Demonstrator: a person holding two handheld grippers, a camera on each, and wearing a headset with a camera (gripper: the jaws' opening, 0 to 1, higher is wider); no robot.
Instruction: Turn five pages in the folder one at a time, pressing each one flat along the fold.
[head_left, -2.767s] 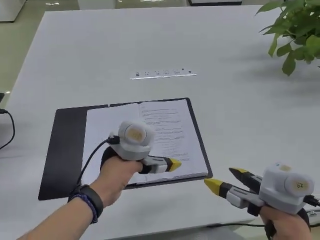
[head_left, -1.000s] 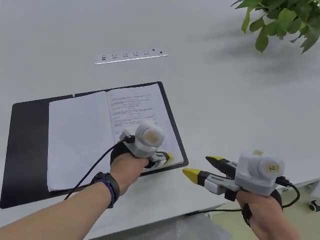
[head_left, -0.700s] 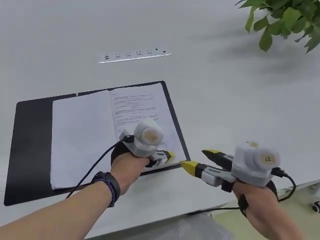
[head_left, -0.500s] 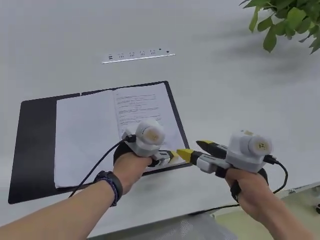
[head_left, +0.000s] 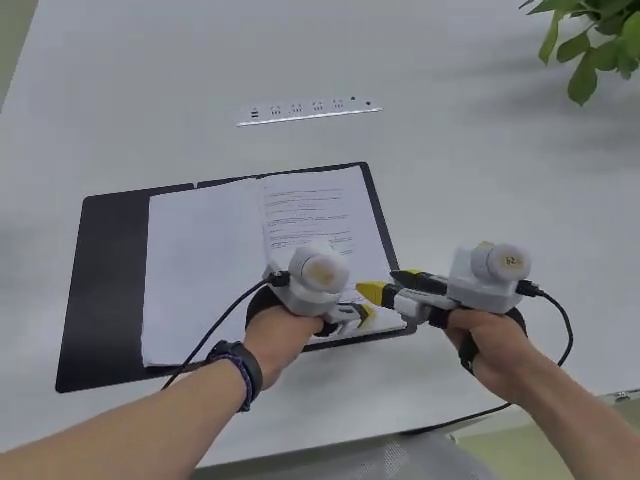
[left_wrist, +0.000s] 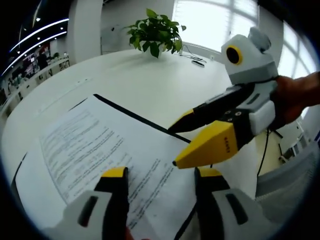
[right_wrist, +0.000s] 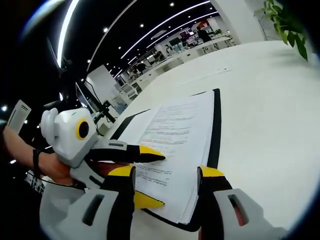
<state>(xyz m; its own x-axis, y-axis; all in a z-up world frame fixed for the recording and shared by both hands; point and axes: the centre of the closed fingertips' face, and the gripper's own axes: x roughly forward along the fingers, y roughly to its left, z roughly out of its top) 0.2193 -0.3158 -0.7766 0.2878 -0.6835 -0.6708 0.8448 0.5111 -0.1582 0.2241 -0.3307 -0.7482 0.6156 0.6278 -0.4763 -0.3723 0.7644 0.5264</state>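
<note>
Near the table's (head_left: 480, 150) front edge, the head view shows the open folder (head_left: 105, 280) lying flat, with the left gripper (head_left: 360, 315) and right gripper (head_left: 385, 283) at the right page's (head_left: 320, 215) near corner. The left gripper view shows its jaws spread over the print. The right gripper view shows its jaws spread, straddling that corner. A turn looks about to start: next, pinch only the top sheet. Bare table lies rightward, and the plant (head_left: 590, 40) is well apart.

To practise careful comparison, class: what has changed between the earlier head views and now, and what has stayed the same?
The right gripper has moved left across the table to the lower right corner of the folder, close beside the left gripper, jaws open, nothing gripped. The left gripper stays at the lower edge of the right page; the folder lies open as before.
</note>
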